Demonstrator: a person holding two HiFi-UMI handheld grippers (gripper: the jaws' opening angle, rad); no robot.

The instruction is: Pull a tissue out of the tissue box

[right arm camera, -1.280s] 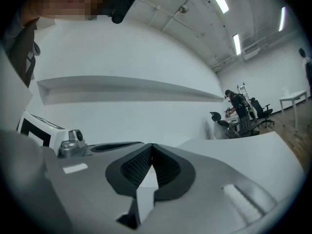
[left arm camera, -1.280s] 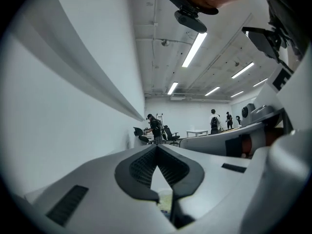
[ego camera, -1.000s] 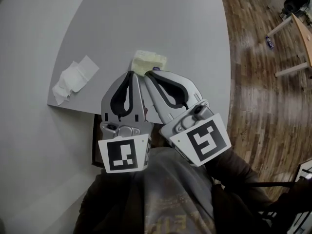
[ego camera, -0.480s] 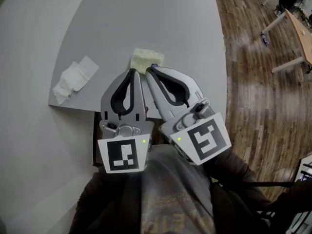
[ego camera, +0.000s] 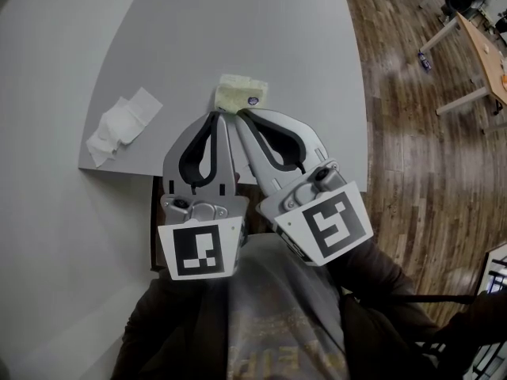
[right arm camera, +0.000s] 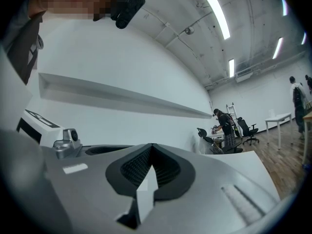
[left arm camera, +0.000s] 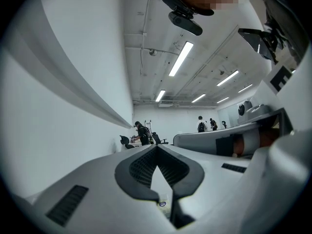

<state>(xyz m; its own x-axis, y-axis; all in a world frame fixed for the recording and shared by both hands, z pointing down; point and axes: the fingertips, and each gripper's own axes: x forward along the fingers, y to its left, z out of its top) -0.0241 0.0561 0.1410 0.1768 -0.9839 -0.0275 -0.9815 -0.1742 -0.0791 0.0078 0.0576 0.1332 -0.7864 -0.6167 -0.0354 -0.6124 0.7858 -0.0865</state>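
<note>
Just beyond left gripper (ego camera: 215, 117) and right gripper (ego camera: 240, 115), both pressed together, a soft pale tissue box (ego camera: 242, 95) lies on smooth grey table (ego camera: 261, 30)

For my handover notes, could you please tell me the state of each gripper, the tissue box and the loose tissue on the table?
left gripper: shut, empty.
right gripper: shut, empty.
tissue box: lying on the table, just beyond both gripper tips.
loose tissue: crumpled, lying near the table's left edge.

Nothing is legible: the print on the shirt (ego camera: 277, 347) at six o'clock and the round sticker (ego camera: 253, 100) on the tissue box (ego camera: 236, 93) are too blurred.
</note>
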